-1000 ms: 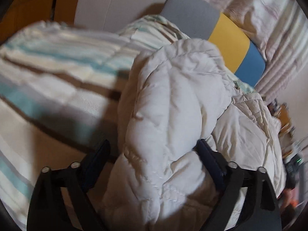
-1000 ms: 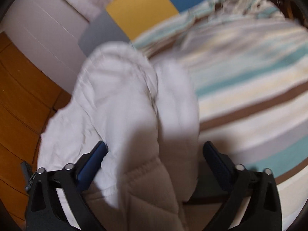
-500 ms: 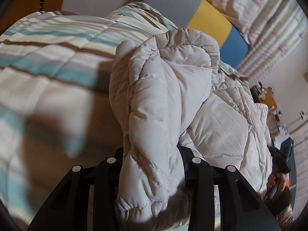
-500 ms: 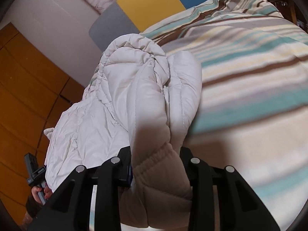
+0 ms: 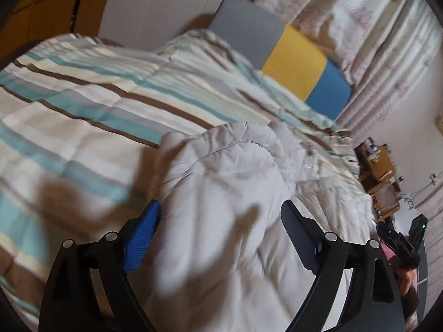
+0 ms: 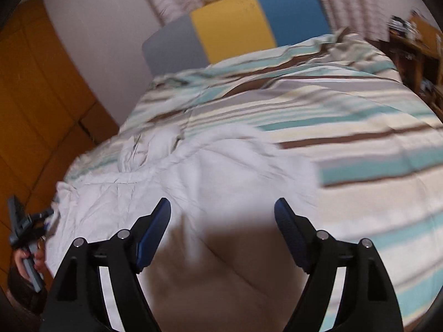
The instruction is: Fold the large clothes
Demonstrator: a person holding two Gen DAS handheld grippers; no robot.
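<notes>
A white puffer jacket (image 5: 235,193) lies spread on the bed, on top of a striped duvet (image 5: 83,96) in teal, brown, cream and grey bands. In the left wrist view the jacket fills the lower middle of the frame and runs off toward the lower right; its quilted folds are bunched near the centre. The left tool (image 5: 220,215) hangs over it with its two fingers spread wide, the blue pads well apart, and nothing is pinched between them. Padded fabric shows in the gap, but whether the pads touch it I cannot tell, since the picture is blurred there.

In the right wrist view the jacket (image 6: 193,177) sits left of centre and lower middle, with a crumpled part (image 6: 149,146) toward the middle left. The right tool (image 6: 221,213) is likewise opened wide and empty above the cloth.

At the top of both frames stands a headboard (image 6: 235,30) in grey, yellow and blue panels, with pale curtains (image 5: 373,27) behind it. An orange-brown wooden wardrobe (image 6: 33,96) fills the left edge of the right view.
</notes>
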